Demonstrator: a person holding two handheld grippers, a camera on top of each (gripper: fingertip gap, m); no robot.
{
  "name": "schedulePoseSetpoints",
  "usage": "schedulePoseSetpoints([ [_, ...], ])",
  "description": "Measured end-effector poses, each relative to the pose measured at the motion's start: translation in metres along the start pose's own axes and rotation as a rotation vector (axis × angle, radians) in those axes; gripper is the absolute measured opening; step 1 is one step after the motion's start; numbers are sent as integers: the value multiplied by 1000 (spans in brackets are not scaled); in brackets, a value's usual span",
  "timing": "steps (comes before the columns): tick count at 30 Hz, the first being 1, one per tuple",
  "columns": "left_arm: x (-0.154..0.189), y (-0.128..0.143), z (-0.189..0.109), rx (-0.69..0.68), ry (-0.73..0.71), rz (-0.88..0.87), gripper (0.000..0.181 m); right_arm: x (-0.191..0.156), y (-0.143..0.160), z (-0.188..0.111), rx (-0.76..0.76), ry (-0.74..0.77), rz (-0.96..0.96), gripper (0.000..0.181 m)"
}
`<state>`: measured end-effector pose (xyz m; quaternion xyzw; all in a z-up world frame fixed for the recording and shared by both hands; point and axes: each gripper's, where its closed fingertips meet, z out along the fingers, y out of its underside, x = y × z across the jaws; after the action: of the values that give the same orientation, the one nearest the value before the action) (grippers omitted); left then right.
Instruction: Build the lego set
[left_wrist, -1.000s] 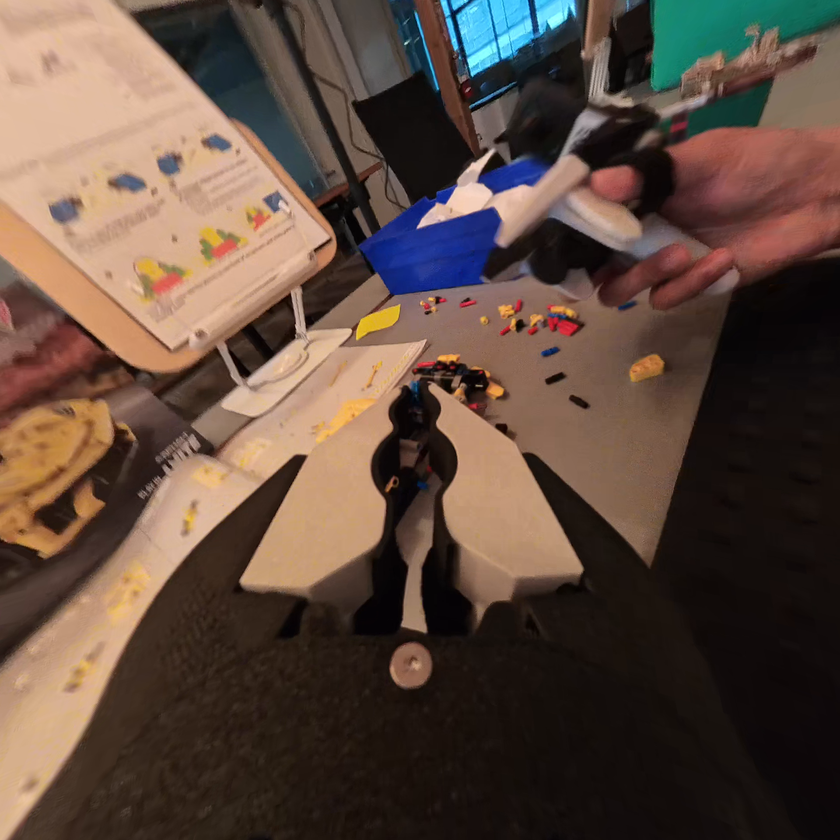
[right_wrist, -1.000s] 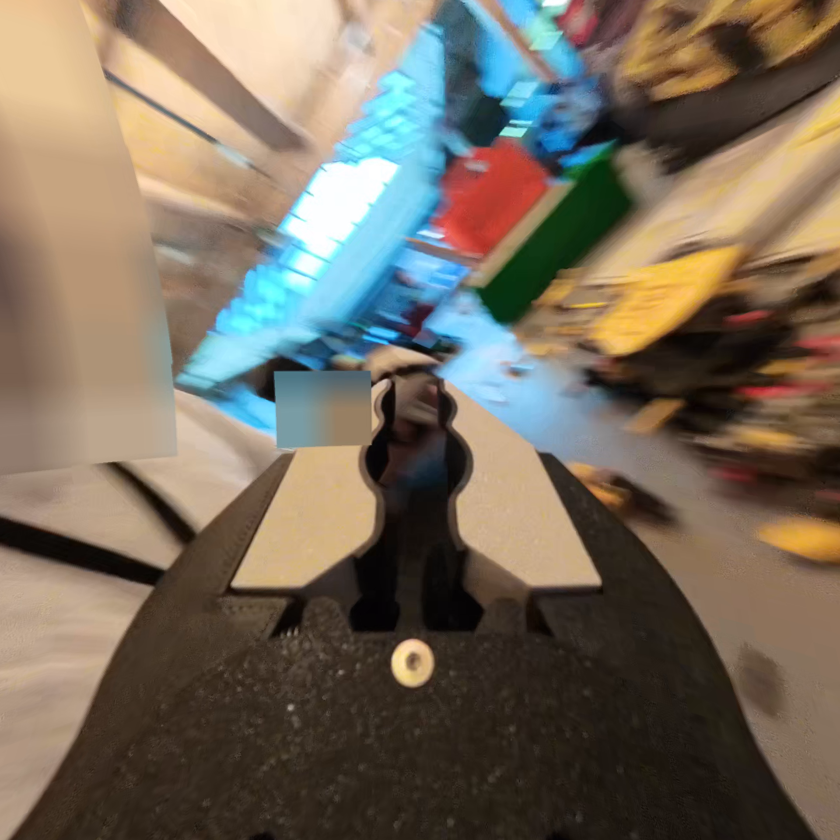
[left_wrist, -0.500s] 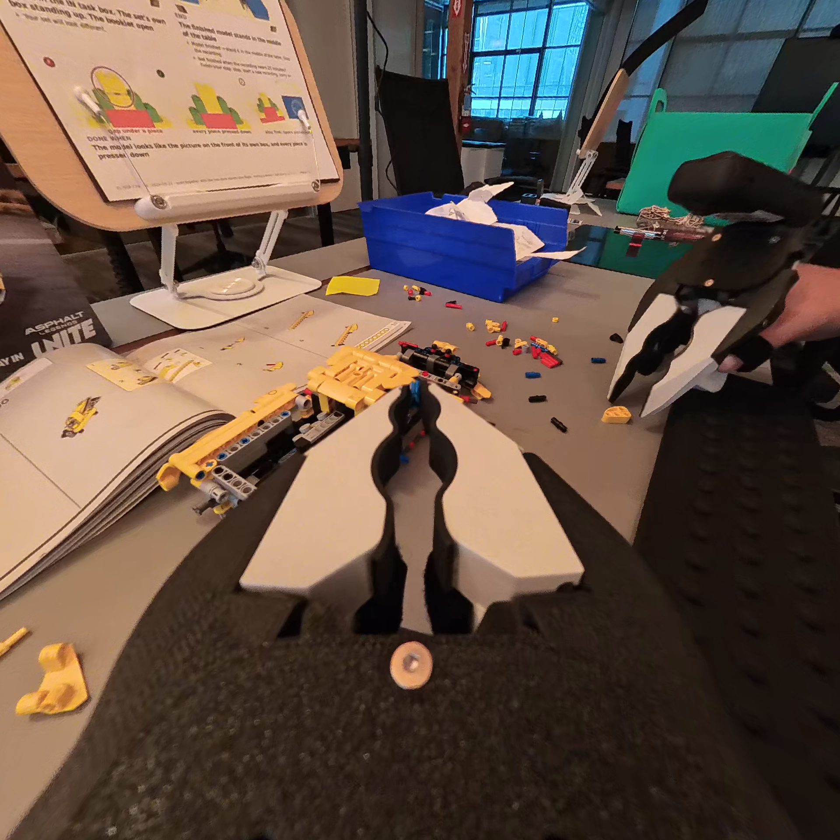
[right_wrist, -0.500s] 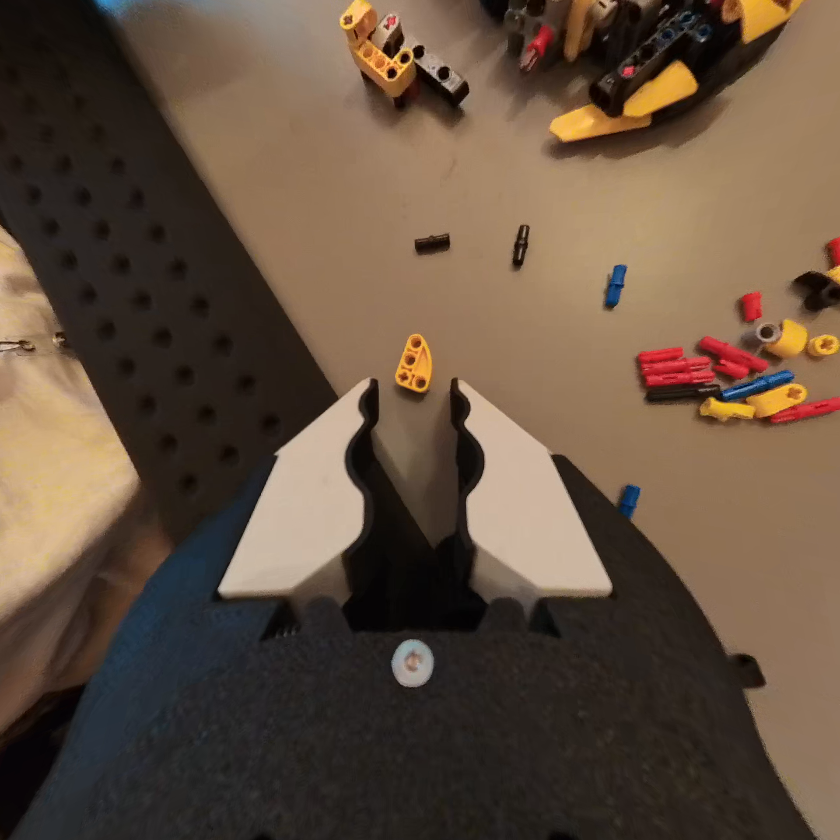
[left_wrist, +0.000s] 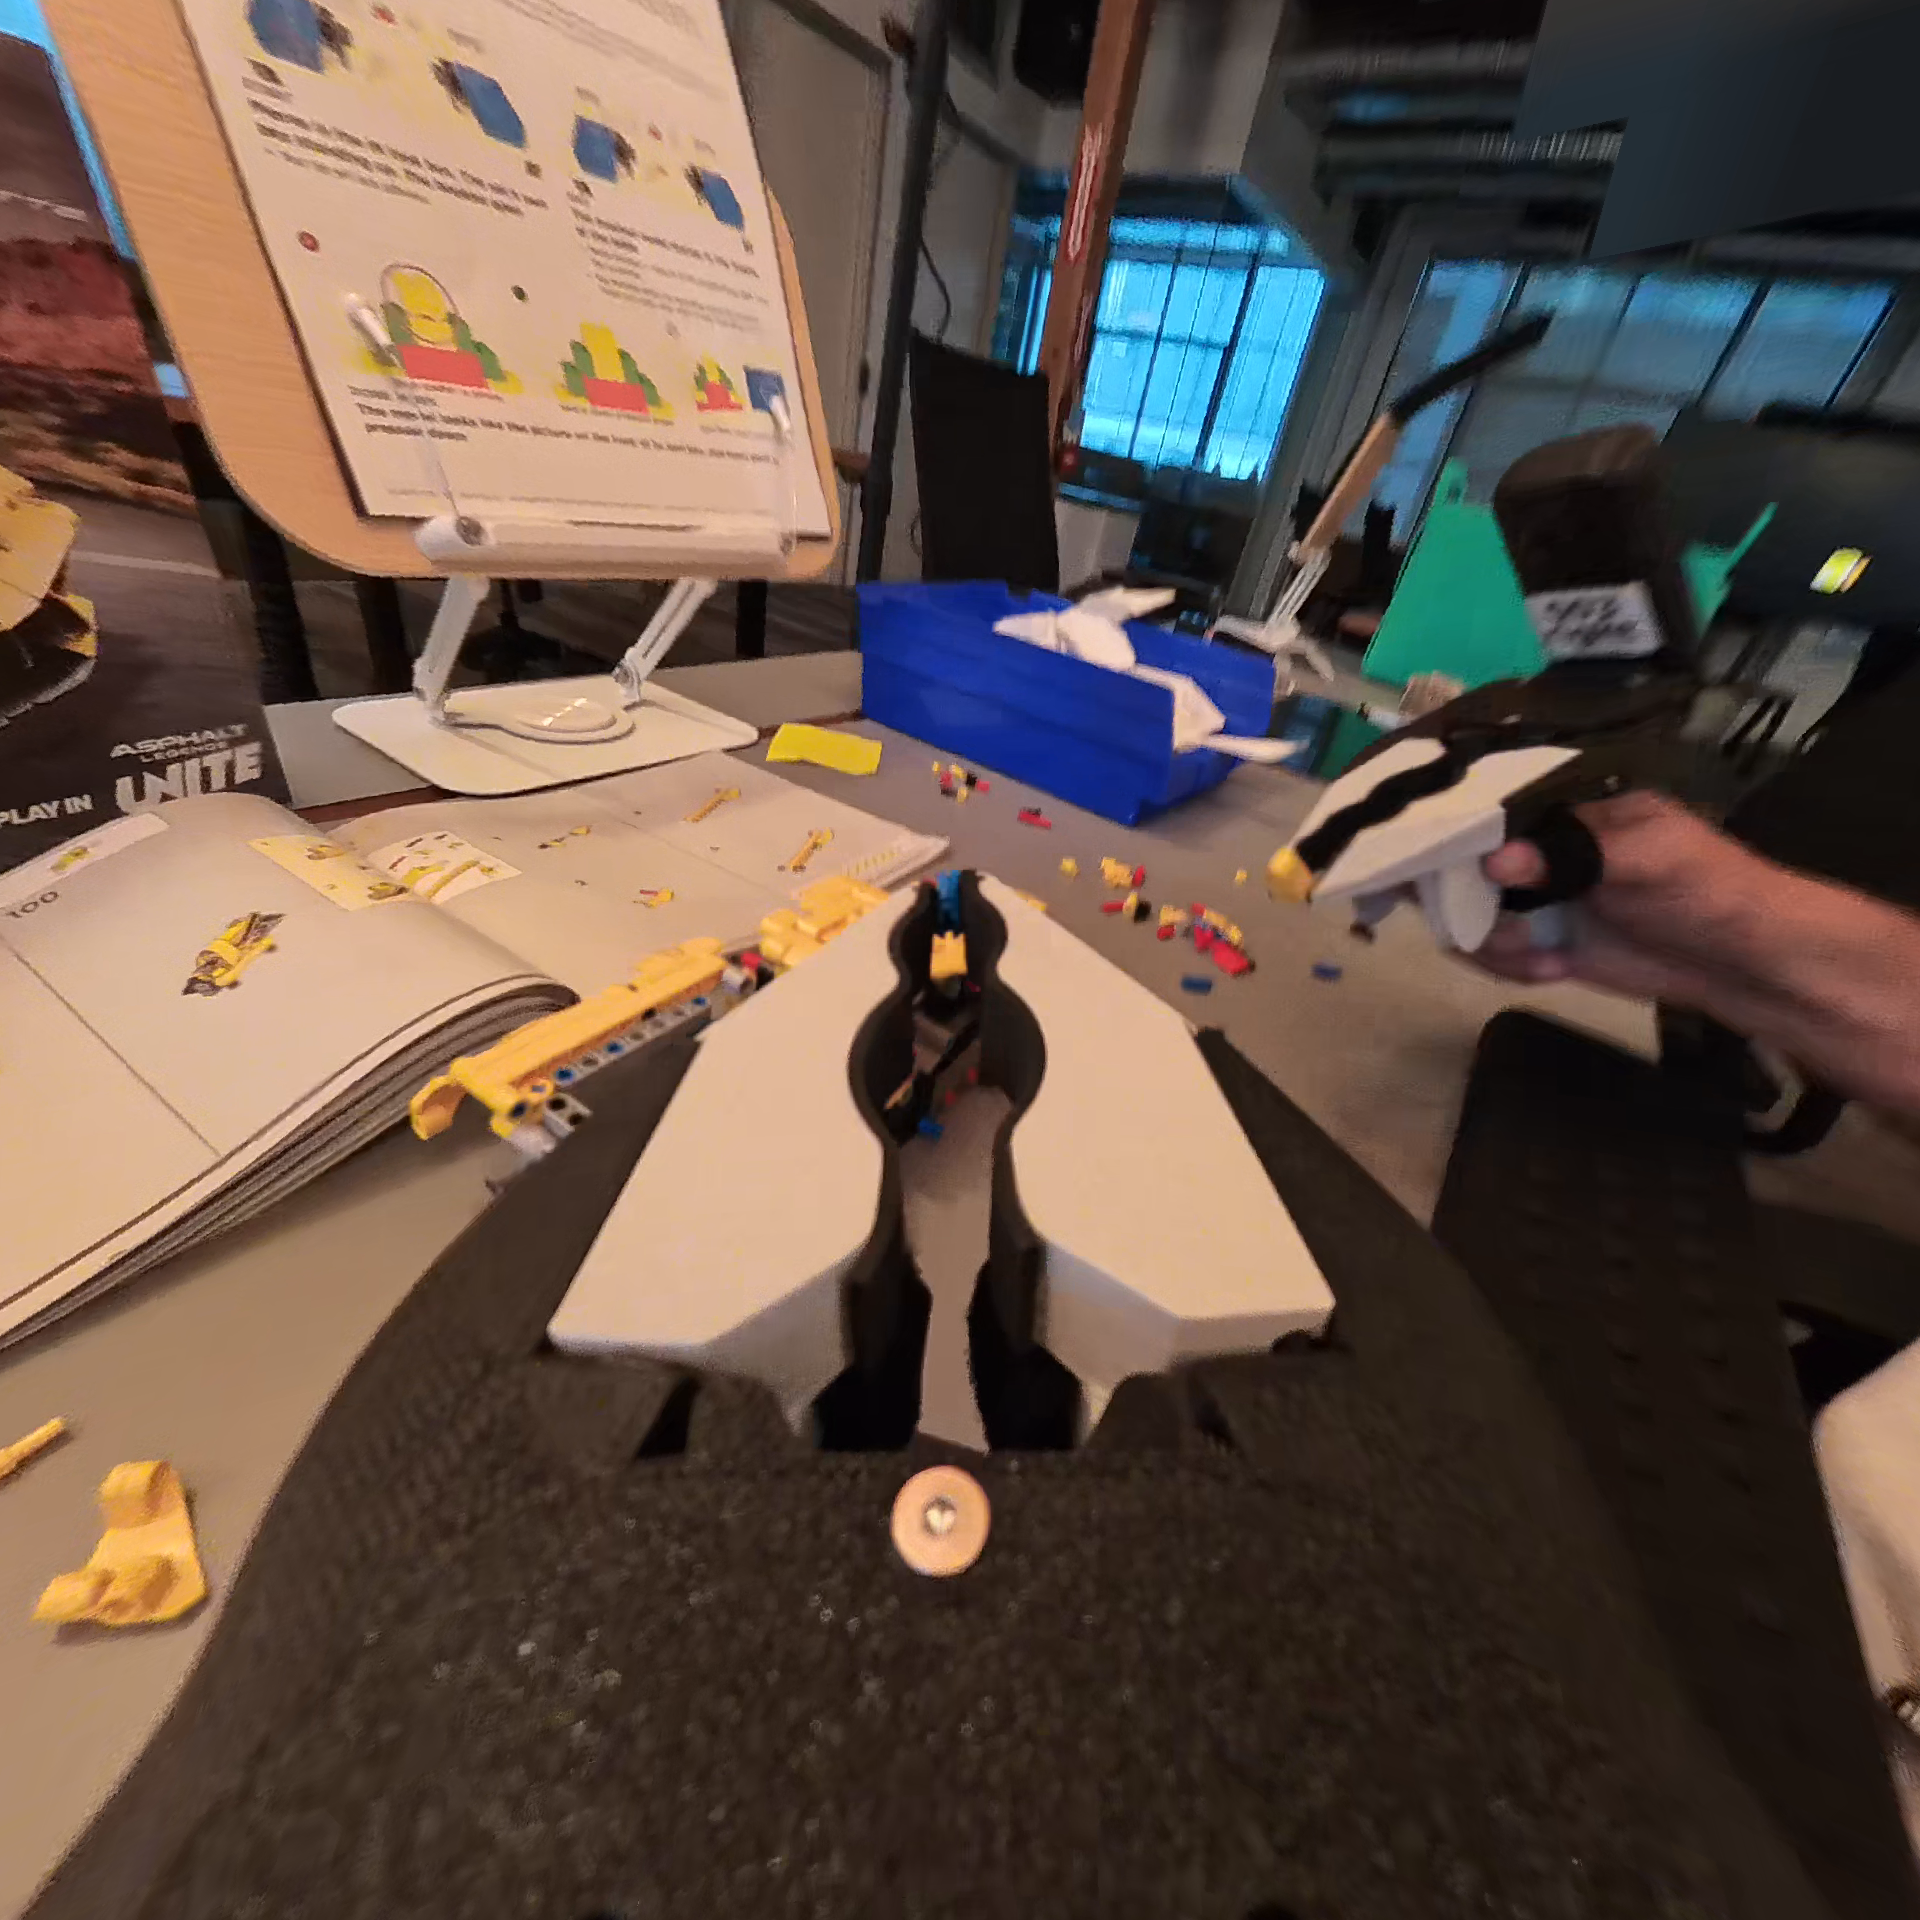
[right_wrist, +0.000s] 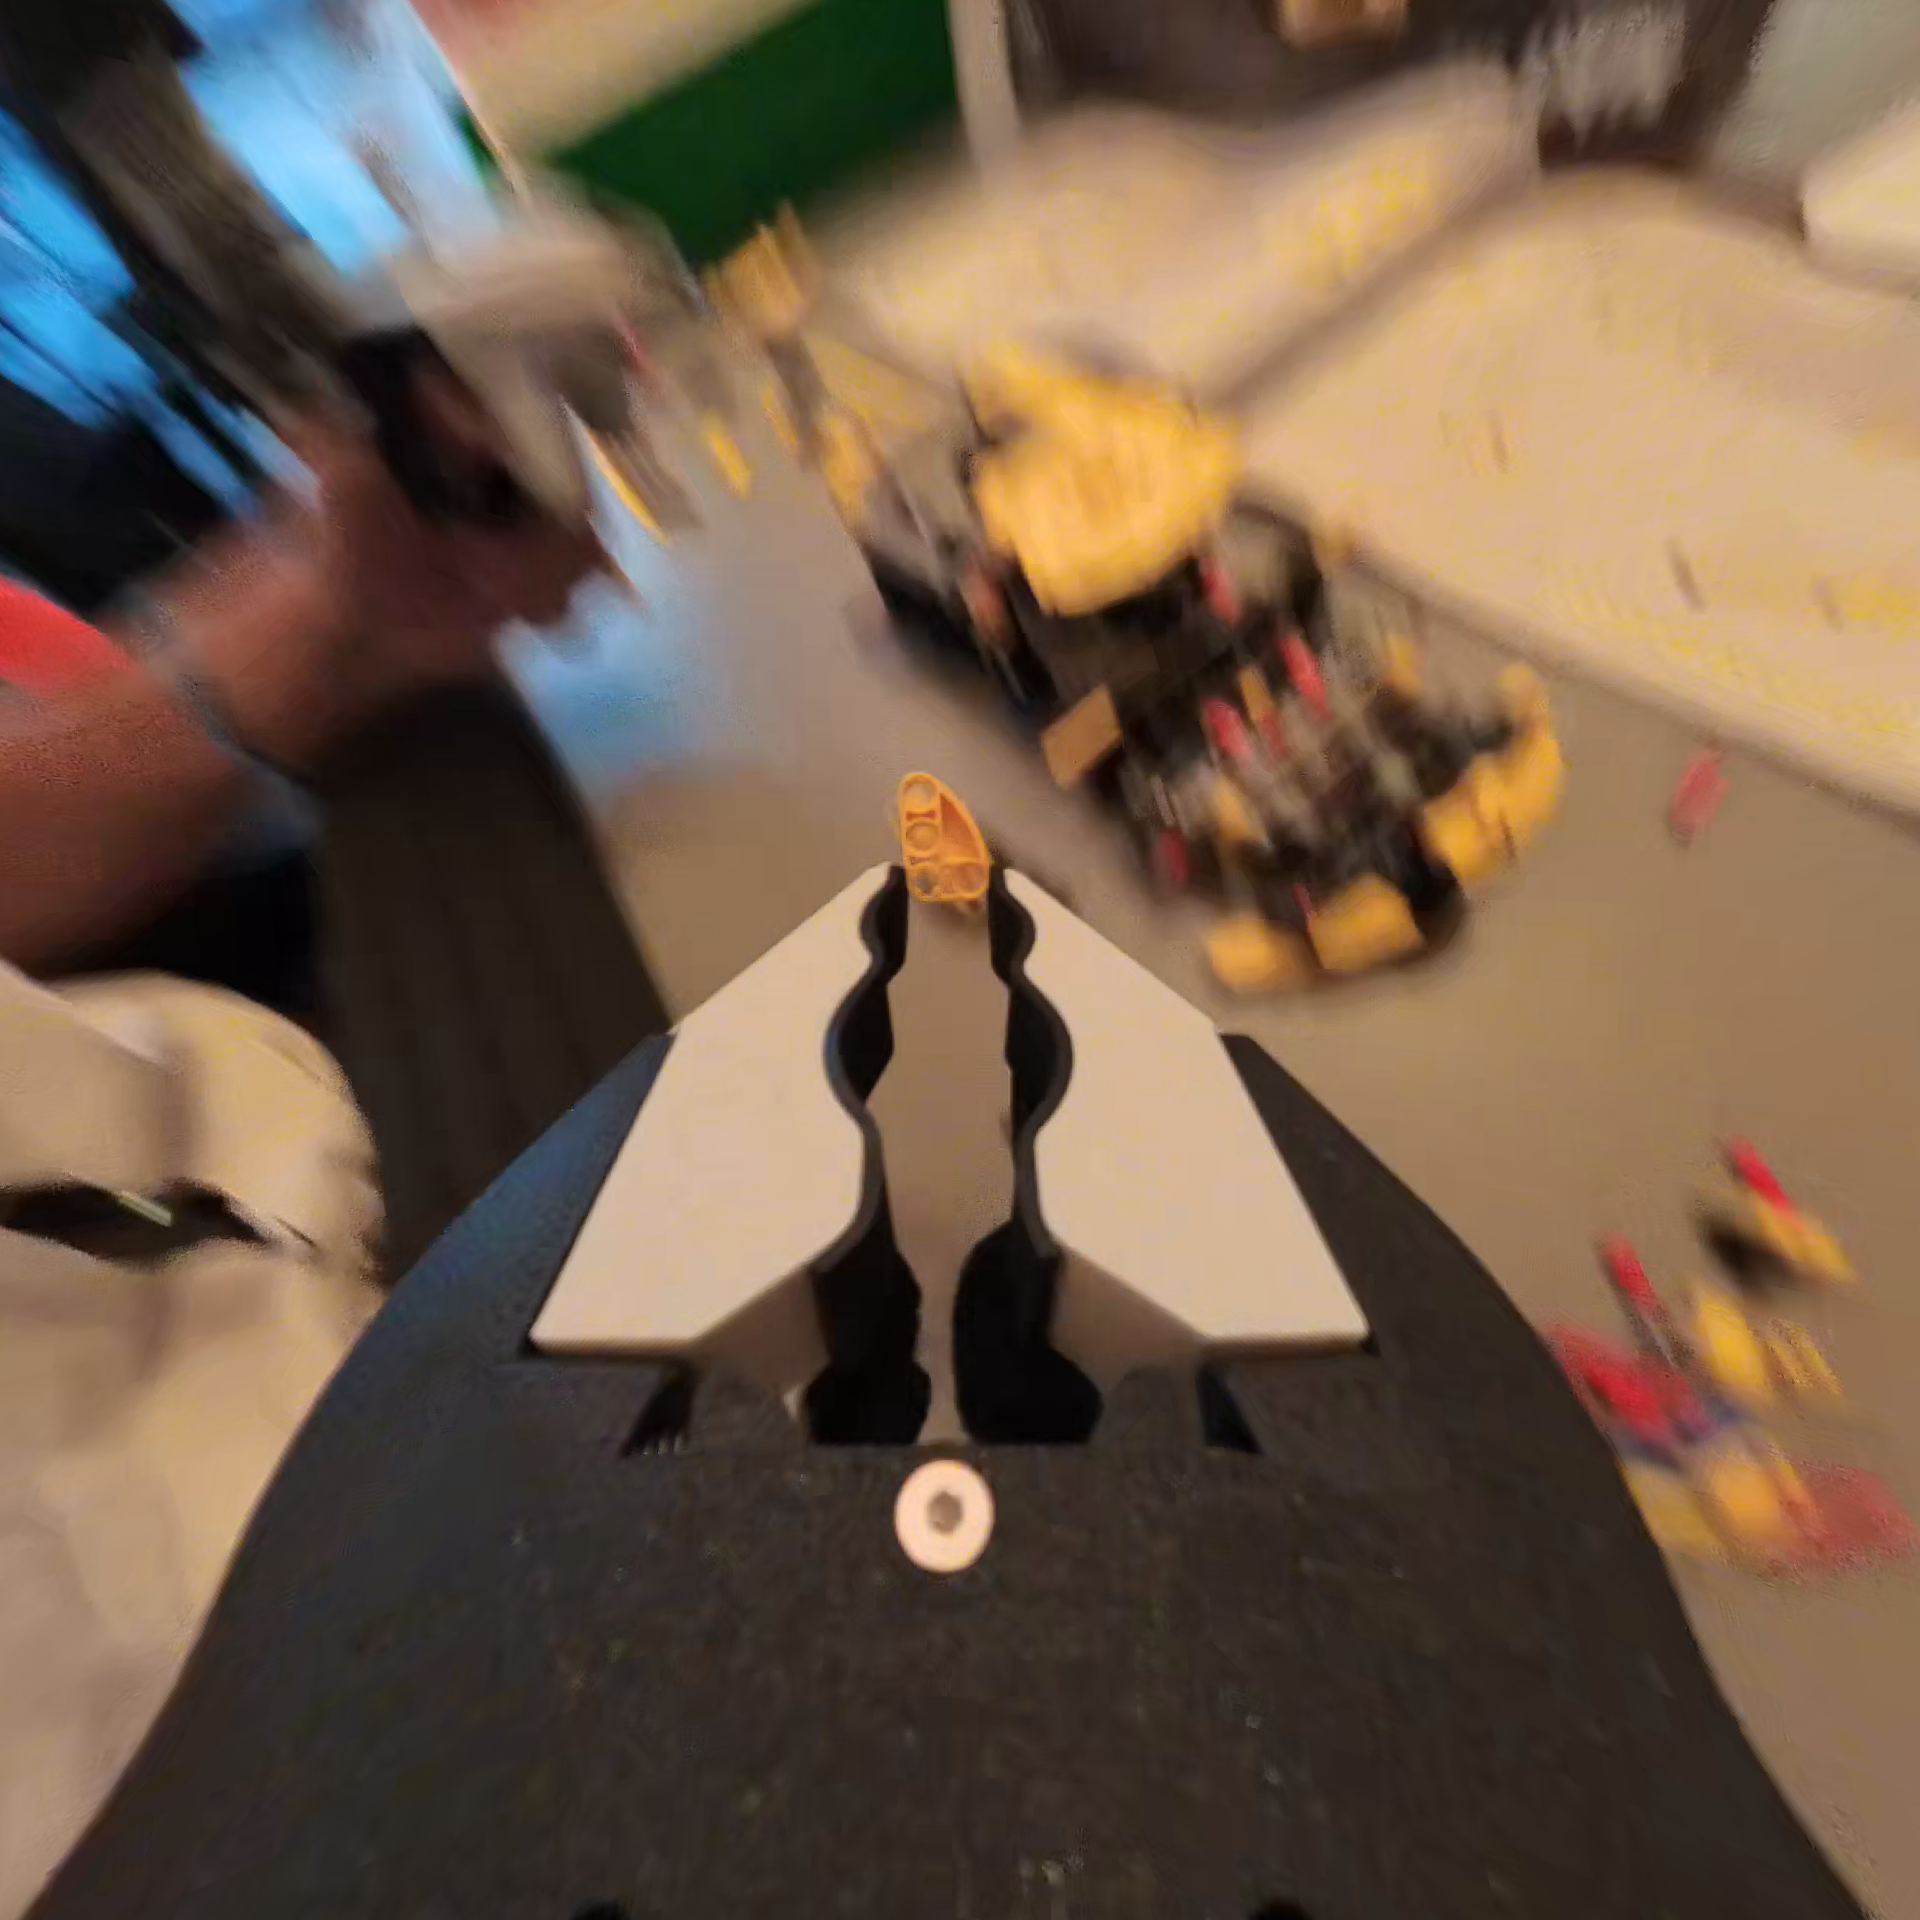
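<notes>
The yellow and black lego model (left_wrist: 623, 1013) lies by the open booklet, and it shows blurred in the right wrist view (right_wrist: 1195, 644). My left gripper (left_wrist: 951, 899) is shut on the model's near end, with a blue part pinched at the tips. My right gripper (right_wrist: 943, 883) is shut on a small yellow curved piece (right_wrist: 940, 842) that sticks out past its tips. In the left wrist view this gripper (left_wrist: 1299, 868) hangs above the table at the right, held by a hand, with the yellow piece (left_wrist: 1286, 868) at its tip.
An open instruction booklet (left_wrist: 312, 987) lies at left, with a page stand (left_wrist: 499, 312) and the set's box (left_wrist: 104, 520) behind it. A blue bin (left_wrist: 1039, 707) stands at the back. Loose pieces (left_wrist: 1174, 920) are scattered mid-table. A yellow part (left_wrist: 130, 1558) lies front left, and a black perforated mat (left_wrist: 1610, 1247) at right. My right fingertips sit around 15 cm from my left ones.
My right gripper has shut on the small yellow piece that lay on the table, lifted it and swung toward the model. My left gripper still holds the model, tilted slightly.
</notes>
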<state>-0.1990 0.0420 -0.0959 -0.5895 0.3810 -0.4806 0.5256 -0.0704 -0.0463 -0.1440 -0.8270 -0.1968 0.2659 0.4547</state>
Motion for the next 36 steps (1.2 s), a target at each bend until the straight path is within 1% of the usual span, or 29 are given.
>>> schedulePoseSetpoints([
  [1, -5, -8, 0, 26, 14, -43, 4, -11, -34, 4, 145, -117, 48, 14],
  [2, -10, -17, 1, 45, 47, -88, 4, -21, -65, 8, 257, -251, 97, 14],
  [4, -25, -39, 8, 76, 94, -181, 5, -44, -117, 16, 386, -564, 146, 14],
  [5, -29, -51, 13, 81, 151, -224, 4, -44, -139, 24, 432, -657, 147, 14],
  [6, -34, -62, 19, 82, 203, -260, 4, -38, -155, 35, 459, -716, 148, 14],
  [7, -43, -70, 27, 86, 217, -277, 4, -32, -168, 45, 462, -800, 181, 14],
  [9, -48, -72, 41, 65, 271, -260, 4, -19, -186, 57, 454, -972, 312, 13],
  [10, -47, -70, 45, 68, 293, -248, 4, -14, -190, 61, 477, -999, 340, 13],
  [12, -38, -62, 44, 77, 349, -233, 4, -7, -183, 69, 491, -963, 346, 13],
  [13, -37, -56, 42, 83, 350, -228, 4, -6, -176, 72, 483, -931, 353, 13],
  [15, -35, -55, 38, 115, 362, -237, 4, -4, -166, 71, 497, -905, 375, 13],
  [18, -39, -58, 37, 150, 364, -241, 4, 7, -153, 86, 426, -787, 375, 13],
  [22, -40, -53, 40, 136, 364, -252, 4, 9, -144, 97, 365, -723, 325, 14],
  [23, -39, -52, 41, 133, 365, -253, 4, 9, -143, 98, 368, -719, 328, 15],
  [30, -20, -46, 47, 108, 400, -227, 3, -6, -143, 94, 360, -829, 352, 14],
  [32, -15, -46, 48, 110, 403, -209, 4, -7, -142, 96, 355, -833, 356, 14],
  [36, -19, -46, 48, 107, 361, -187, 4, -10, -142, 99, 355, -837, 352, 14],
])
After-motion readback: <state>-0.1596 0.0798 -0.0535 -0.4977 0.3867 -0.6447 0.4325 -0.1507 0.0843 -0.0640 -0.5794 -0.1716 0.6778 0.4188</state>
